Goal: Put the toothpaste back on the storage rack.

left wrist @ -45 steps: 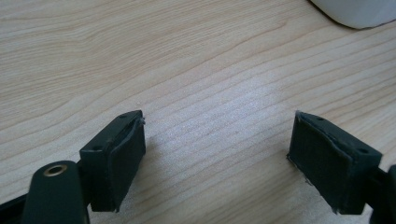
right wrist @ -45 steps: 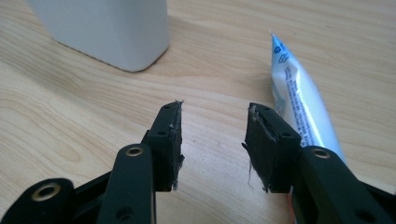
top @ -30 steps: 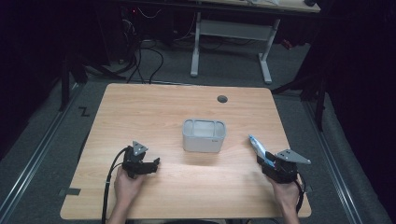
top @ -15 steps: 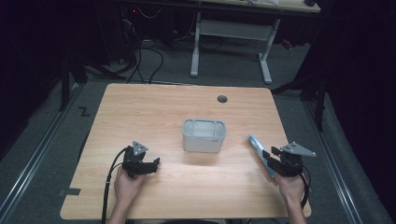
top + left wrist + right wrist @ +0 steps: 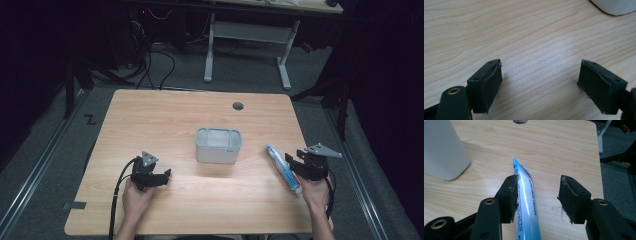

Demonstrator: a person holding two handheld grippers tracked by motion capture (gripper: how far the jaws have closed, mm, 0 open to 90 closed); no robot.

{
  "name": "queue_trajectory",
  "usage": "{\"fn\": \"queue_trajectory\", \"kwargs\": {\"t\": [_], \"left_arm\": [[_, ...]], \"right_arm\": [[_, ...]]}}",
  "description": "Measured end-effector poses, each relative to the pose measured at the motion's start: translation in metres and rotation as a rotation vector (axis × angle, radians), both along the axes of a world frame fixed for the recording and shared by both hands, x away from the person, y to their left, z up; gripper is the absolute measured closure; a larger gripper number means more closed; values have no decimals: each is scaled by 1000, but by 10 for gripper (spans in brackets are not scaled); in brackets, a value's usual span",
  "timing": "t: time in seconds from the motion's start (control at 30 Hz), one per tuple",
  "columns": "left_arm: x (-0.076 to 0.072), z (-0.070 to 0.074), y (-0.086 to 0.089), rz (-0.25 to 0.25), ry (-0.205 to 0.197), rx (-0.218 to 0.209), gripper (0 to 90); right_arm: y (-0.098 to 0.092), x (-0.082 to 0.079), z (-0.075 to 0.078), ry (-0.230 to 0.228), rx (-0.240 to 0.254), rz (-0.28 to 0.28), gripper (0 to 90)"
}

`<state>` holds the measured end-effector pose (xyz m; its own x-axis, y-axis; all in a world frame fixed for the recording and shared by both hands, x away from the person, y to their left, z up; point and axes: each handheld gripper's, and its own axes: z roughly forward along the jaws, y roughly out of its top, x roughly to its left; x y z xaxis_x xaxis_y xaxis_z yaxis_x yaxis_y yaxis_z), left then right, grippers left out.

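Opening within the last moment, the right gripper (image 5: 537,198) now stands half wide with the toothpaste tube (image 5: 526,202) between its jaws, resting against one pad but no longer clamped. That tube lies flat on the surface (image 5: 165,115), right of the grey container (image 5: 218,145), so the release looks complete. Left of the container, the left gripper (image 5: 541,86) rests wide and empty

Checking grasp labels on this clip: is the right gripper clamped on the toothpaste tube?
No. In the right gripper view the toothpaste tube lies beside one pad, with a clear gap to the other.
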<state>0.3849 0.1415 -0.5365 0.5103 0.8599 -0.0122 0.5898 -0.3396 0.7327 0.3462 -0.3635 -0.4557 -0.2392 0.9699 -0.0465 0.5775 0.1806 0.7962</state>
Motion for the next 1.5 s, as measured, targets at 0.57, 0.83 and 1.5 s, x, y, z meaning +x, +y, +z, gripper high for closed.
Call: {"fn": "queue_trajectory", "kwargs": {"t": [0.57,0.83,1.5], "left_arm": [[0,0,0,0,0,-1,194],[0,0,0,0,1,-1,194],[0,0,0,0,1,-1,194]], "right_arm": [[13,28,-7,108,-56,55,533],[19,38,-14,172,-88,69,525],[25,60,-39,348,-134,58,547]]}}
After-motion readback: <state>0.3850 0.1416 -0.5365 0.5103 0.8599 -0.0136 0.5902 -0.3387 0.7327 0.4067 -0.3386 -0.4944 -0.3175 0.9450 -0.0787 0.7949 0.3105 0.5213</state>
